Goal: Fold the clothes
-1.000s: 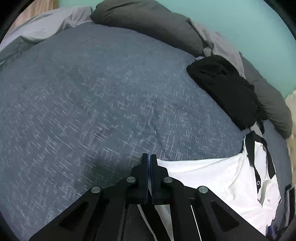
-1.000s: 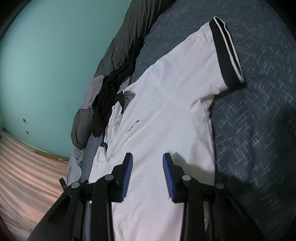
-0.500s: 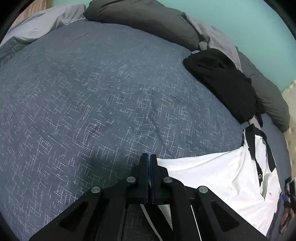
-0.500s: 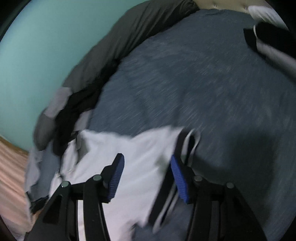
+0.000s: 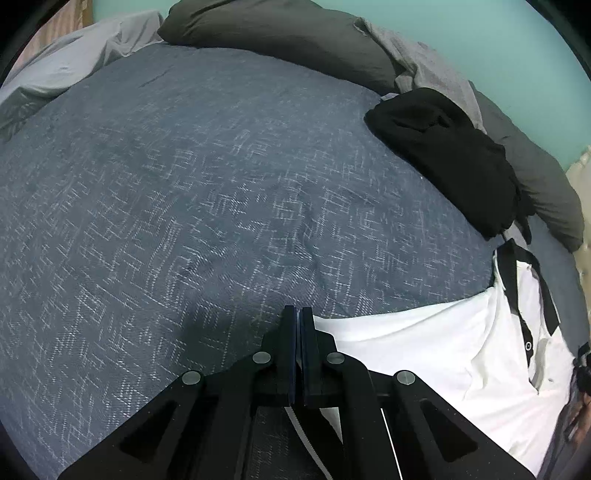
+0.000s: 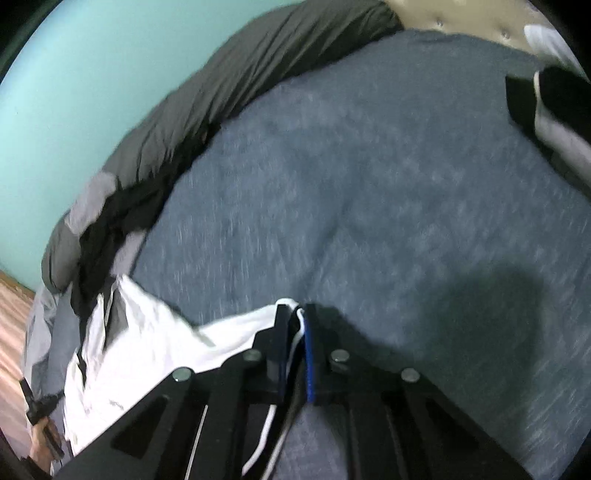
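A white polo shirt [image 5: 436, 354] with black collar and black-trimmed sleeves lies on a bed under a blue-grey flecked bedspread [image 5: 207, 206], pinched at two places by handheld grippers. The left gripper [image 5: 298, 314] has its black fingers [image 5: 290, 343] clenched together at the shirt's left edge, where the white cloth meets the bedspread; a striped edge of the fabric runs down beneath them, so they appear to be grasping the shirt there. From that grip the shirt spreads to the right, its buttoned placket and dark collar lying near the right rim of the left wrist view.

In the right wrist view, which is blurred, the right gripper [image 6: 295, 314] has just been closing, and its blue-padded fingers [image 6: 308, 354] now clamp a bunched fold of the polo shirt [image 6: 147, 339], with the black-and-white trimmed edge caught between them and trailing below. The rest of the shirt lies to the left of these fingers, rumpled, toward the bed's edge.

Beyond the shirt, a folded black garment [image 5: 447, 155] rests on the bedspread near a dark grey duvet [image 5: 280, 33] rolled along the teal wall [image 6: 74, 81]. Another black-and-white garment [image 6: 554, 110] lies at the far right edge of the right wrist view. A hand [image 6: 42, 446] holding the other gripper's handle shows at the lower left there.
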Available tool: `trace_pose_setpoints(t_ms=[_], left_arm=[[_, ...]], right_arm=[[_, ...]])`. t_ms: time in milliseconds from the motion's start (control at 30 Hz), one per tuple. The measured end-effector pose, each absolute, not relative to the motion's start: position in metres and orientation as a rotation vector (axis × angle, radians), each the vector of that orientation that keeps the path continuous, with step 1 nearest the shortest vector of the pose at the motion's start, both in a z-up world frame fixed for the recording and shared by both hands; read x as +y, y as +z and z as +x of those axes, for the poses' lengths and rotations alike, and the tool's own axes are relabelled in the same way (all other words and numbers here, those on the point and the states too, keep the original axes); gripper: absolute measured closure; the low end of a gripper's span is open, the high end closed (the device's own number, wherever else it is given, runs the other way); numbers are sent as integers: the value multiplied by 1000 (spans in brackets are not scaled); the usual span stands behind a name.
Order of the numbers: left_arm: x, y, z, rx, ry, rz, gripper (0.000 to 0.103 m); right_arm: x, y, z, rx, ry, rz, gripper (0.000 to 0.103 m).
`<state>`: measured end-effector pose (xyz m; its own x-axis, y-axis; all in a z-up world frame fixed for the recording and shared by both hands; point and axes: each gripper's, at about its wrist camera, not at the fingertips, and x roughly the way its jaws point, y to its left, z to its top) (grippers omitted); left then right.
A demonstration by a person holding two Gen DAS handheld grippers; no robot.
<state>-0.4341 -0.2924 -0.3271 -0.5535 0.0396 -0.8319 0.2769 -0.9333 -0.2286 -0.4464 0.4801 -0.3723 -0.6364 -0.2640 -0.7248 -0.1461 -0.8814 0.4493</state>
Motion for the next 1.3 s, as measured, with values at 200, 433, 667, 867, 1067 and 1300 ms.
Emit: trace_pose_setpoints(t_ms=[200,433,667,867,1067,1300], left_arm=[[-294,-329,-438,509,-2589,1411,101],[-295,-326,-442,505,-2592,1411,101],[-305,-321,-442,575,-2597,1385,101],[-310,-310,-440,554,-2588,1349,101],[-319,-310,-437,591,-2551,1349,101],[-317,-330,-441,638,-2504,1413,101]], right_arm=[[516,-377,-455,-834,-2756,1373,97],[526,-386,-460,-891,-2770,1392,97],[539,-375,-456,-917,-2859,1352,97],[543,-372,-454,-903,-2900,1346,97],[543,-371,-450,-917,-2919,1341,97],[540,-374,-452,-888,-2900,1381,97]])
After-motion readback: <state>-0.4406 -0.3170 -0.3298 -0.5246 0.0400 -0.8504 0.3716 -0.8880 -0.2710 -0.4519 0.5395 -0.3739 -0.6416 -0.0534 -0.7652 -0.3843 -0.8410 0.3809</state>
